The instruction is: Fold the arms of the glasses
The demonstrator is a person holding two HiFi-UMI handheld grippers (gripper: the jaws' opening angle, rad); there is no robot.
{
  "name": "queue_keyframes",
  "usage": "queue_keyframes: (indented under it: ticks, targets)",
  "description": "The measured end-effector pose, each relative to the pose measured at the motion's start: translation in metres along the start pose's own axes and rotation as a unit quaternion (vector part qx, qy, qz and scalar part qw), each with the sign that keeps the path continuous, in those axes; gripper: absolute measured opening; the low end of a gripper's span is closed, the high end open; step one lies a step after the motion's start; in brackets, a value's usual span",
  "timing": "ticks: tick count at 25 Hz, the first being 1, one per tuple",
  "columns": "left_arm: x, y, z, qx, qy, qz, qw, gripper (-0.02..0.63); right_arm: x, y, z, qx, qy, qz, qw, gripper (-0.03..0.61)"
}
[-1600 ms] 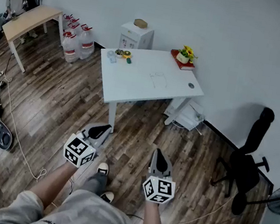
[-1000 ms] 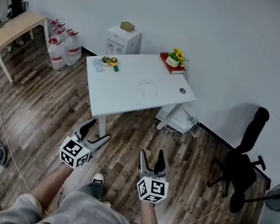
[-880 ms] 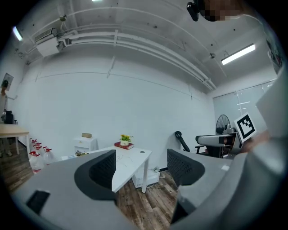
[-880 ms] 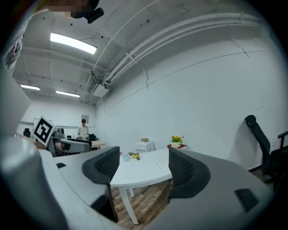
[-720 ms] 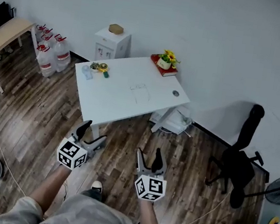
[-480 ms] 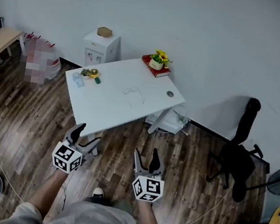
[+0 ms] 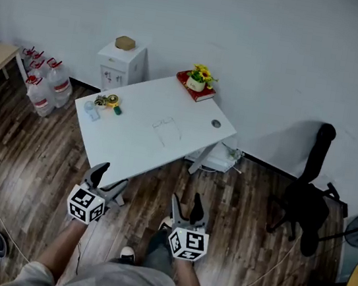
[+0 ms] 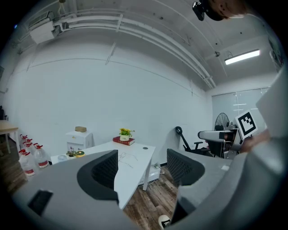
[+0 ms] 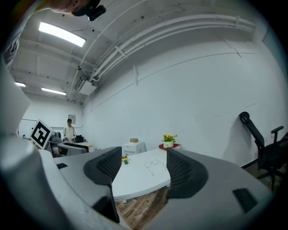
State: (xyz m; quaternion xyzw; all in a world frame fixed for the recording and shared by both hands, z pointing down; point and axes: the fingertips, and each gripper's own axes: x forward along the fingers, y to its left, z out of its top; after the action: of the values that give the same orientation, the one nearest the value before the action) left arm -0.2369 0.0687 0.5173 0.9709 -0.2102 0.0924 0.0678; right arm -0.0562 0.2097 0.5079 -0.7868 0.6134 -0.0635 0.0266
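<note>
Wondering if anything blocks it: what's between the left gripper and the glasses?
Head view: only bare tabletop lies between the left gripper and the glasses.

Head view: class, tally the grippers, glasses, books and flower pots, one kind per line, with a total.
Grippers: 2, left gripper and right gripper
Pairs of glasses: 1
Books: 1, red book
Potted flowers: 1, flower pot
Total: 5

The head view looks steeply down from afar. Both gripper views look level at the same distant surface [image 7: 140, 141].
</note>
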Motion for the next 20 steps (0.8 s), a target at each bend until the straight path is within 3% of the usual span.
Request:
queue_keyframes:
  ticks: [11, 20]
  targets:
    - [0.138, 0.041, 0.019, 0.0, 0.018, 0.018, 0.9997, 0.336, 0.132, -0.082, 0.007, 0.013, 0.002, 0.024, 1.0, 0.29]
    - [0.264, 0.073, 0.052, -0.016, 0.03, 0.066, 0.9972, 0.334, 0.266, -0.158, 0.039, 0.002, 0.021, 0.097, 0.995, 0.282]
